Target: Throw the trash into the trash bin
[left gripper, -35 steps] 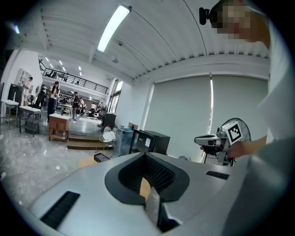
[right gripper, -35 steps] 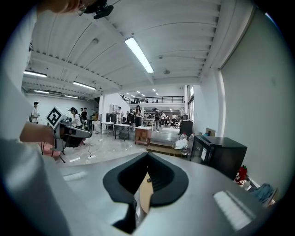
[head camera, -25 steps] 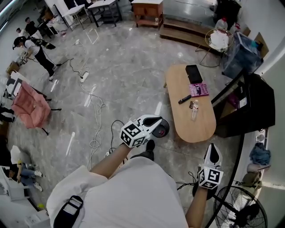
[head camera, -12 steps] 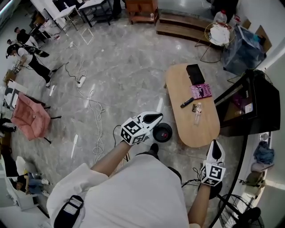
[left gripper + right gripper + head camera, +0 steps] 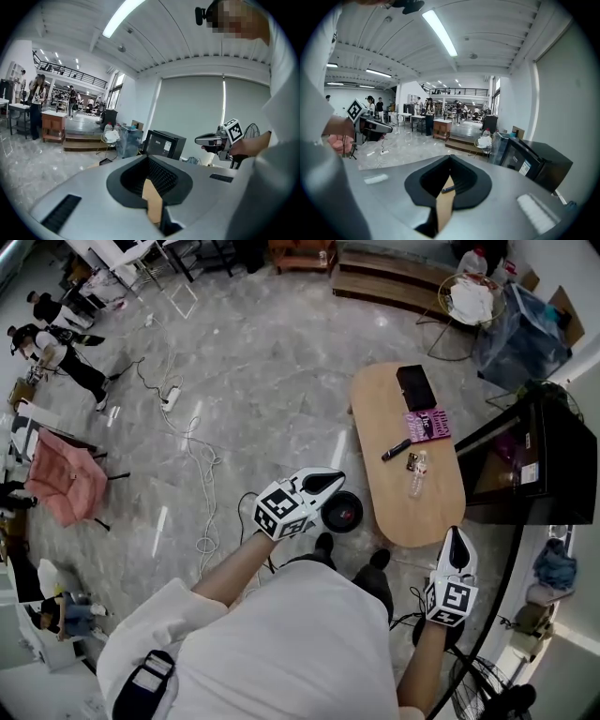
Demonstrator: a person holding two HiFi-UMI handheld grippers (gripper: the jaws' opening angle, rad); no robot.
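Trash bin [image 5: 343, 513], round and black

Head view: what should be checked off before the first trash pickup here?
1. Trash bin on the floor beside the table: ok.
2. Bottle lying on the table, unobstructed: ok.
3. Left hand-held gripper empty: ok.
4. Right hand-held gripper empty: ok.
5. Jaws apart for a grasp: not ok, both shut.
6. Which table items count as trash: cannot tell.
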